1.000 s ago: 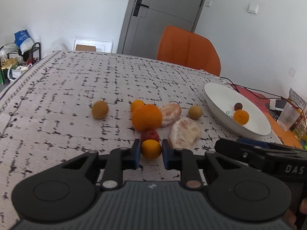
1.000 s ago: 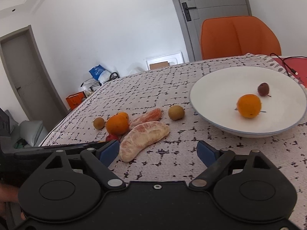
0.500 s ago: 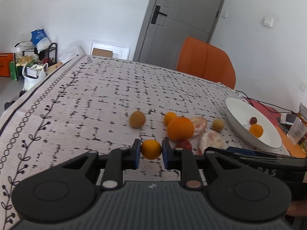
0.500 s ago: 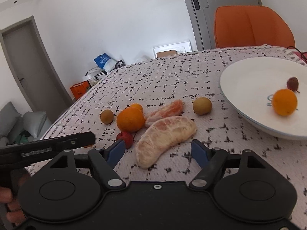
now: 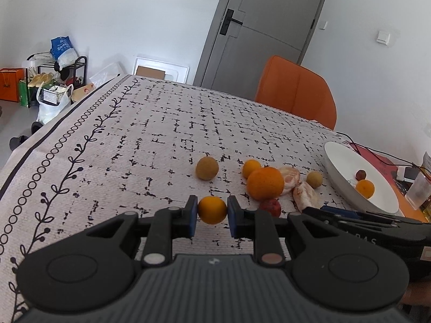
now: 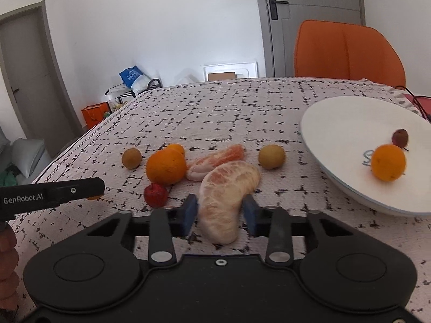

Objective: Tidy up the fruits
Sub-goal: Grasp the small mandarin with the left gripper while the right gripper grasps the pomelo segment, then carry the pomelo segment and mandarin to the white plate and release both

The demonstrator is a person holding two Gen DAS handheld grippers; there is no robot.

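Note:
My left gripper [image 5: 212, 210] is shut on a small orange [image 5: 212, 208] and holds it just above the patterned tablecloth, left of the fruit pile. My right gripper [image 6: 220, 211] has its jaws closing on a big peeled citrus segment [image 6: 229, 183], and both blue pads touch its sides. Behind that segment lie a second peeled segment [image 6: 221, 157], a large orange [image 6: 165, 167], a small red fruit [image 6: 155, 195] and two brownish round fruits [image 6: 131, 158] [image 6: 271, 156]. A white plate [image 6: 323, 123] at the right holds an orange [image 6: 388, 162] and a small dark red fruit [image 6: 400, 137].
An orange chair [image 6: 347, 51] stands at the far side of the table. Cables and a clear cup [image 5: 419, 188] sit beyond the plate at the right edge. The tablecloth's left edge [image 5: 40, 145] drops off toward bags and a rack on the floor.
The left gripper carried the small orange leftward, away from the pile. The right gripper slid left up to the big peeled segment, and its wide jaws came together around it.

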